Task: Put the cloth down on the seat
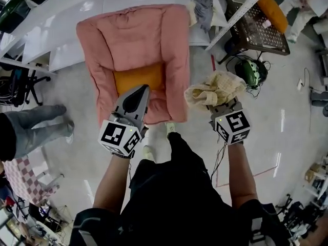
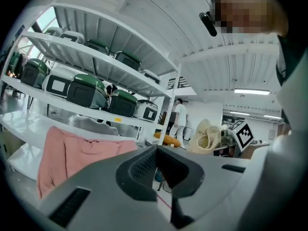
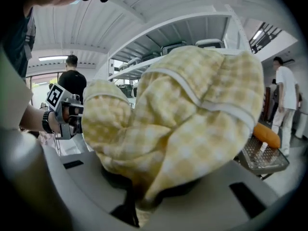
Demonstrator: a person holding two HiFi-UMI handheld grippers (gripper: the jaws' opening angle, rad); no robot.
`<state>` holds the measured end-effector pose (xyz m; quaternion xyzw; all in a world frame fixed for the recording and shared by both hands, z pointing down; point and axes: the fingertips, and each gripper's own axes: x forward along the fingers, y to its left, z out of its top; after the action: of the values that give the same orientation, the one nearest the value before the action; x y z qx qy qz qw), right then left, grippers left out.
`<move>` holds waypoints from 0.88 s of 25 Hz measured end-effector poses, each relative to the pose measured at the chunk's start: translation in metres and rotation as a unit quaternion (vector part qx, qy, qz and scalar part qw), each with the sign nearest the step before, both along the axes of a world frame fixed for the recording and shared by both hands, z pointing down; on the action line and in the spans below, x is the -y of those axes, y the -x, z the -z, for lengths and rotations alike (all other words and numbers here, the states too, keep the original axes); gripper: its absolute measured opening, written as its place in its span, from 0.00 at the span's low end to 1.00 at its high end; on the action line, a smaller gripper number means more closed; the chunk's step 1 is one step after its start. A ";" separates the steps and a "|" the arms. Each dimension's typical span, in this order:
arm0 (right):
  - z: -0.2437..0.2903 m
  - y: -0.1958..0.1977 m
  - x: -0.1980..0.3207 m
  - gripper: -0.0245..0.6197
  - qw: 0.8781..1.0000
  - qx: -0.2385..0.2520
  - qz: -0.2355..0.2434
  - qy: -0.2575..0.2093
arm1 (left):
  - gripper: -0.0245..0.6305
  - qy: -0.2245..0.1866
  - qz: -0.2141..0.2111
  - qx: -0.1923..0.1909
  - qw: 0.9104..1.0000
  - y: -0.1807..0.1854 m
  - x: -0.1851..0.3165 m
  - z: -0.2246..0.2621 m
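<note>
The seat is a pink padded armchair (image 1: 133, 45) with an orange cushion (image 1: 138, 77) on its base; its pink back also shows in the left gripper view (image 2: 72, 155). A crumpled yellow checked cloth (image 1: 215, 88) hangs in the air just right of the chair's right arm, and my right gripper (image 1: 219, 104) is shut on it. In the right gripper view the cloth (image 3: 183, 119) bulges over the jaws of the right gripper (image 3: 139, 191) and hides their tips. My left gripper (image 1: 142, 91) is shut and empty over the chair's front edge, its tips (image 2: 156, 150) pressed together.
White shelving (image 1: 61, 29) runs behind the chair and carries green-and-black cases (image 2: 86, 90). A wire rack (image 1: 261, 29), a green helmet (image 1: 253, 70) and cables lie on the floor at the right. A bystander's grey-trousered leg (image 1: 36, 129) stands at the left.
</note>
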<state>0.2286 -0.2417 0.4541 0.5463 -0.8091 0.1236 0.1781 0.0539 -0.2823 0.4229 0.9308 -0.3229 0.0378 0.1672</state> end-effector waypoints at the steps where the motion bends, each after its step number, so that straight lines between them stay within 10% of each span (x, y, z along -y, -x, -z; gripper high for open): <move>1: -0.012 -0.006 0.010 0.18 1.000 -0.010 0.010 0.010 | 0.04 0.006 0.003 0.002 1.000 -0.006 0.008 -0.009; 12: -0.157 -0.032 0.098 0.18 0.982 -0.096 0.113 0.120 | 0.04 0.058 0.029 0.029 0.997 -0.045 0.074 -0.100; 22: -0.290 0.025 0.135 0.19 0.904 -0.278 0.263 0.193 | 0.04 0.106 0.067 0.028 0.992 -0.035 0.092 -0.142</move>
<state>0.2034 -0.3763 0.7443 0.2806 -0.8016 0.0691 0.5235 0.0892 -0.3743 0.5648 0.8826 -0.3830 0.0867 0.2584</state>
